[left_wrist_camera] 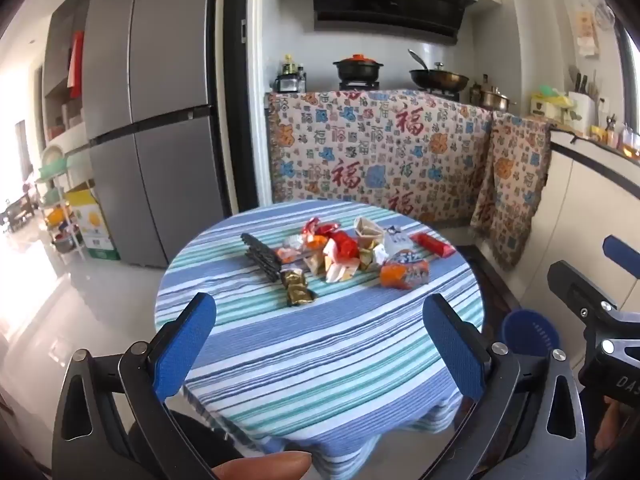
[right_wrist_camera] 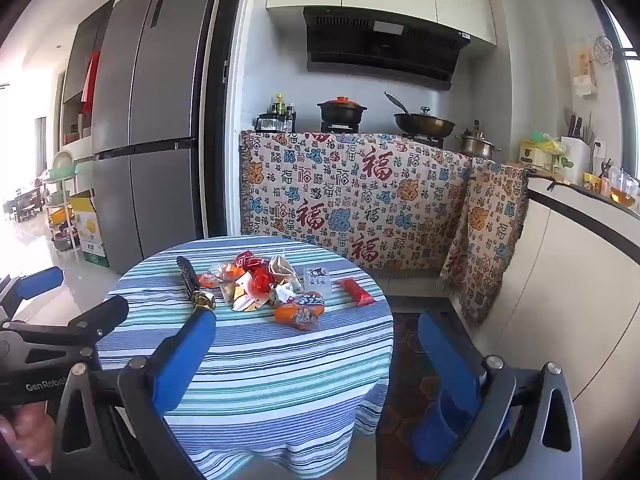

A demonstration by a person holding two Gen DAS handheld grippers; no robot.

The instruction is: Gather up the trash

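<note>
2 grippers hover short of the round table (left_wrist_camera: 320,344) in its blue, teal and white striped cloth. The left gripper (left_wrist_camera: 320,344) has its 2 blue pads spread as wide as they go, nothing between them but cloth below. The right gripper (right_wrist_camera: 316,356) is just as wide apart and empty too, one pad over the table's near edge, the other out over the floor. Each shows in the other's camera, and the left gripper's body in the right wrist view reads "GenRobo", cut off at the edge.

The trash (left_wrist_camera: 344,252) lies in a loose heap past the middle of the tabletop, well apart from both grippers. Counted where it can be: 1 black ridged tray (left_wrist_camera: 262,256) at the left of the heap, 1 crumpled gold wrapper (left_wrist_camera: 298,290) nearest the grippers, 1 orange snack bag (left_wrist_camera: 404,272) with white lettering too blurred to read, 1 long red packet (left_wrist_camera: 432,245) off to the right, 1 small white sachet (right_wrist_camera: 317,278) with a blue figure. The red, orange and white wrappers in the centre overlap too much for a sure count.

On the floor to the table's right stands 1 blue perforated bin (left_wrist_camera: 528,330). Behind, 1 grey fridge (left_wrist_camera: 148,120), and 2 patterned drapes (left_wrist_camera: 380,152) over the counter repeat the character "福". On the stove: 1 black pot (left_wrist_camera: 358,68) with an orange lid and 1 wok (left_wrist_camera: 438,78).
</note>
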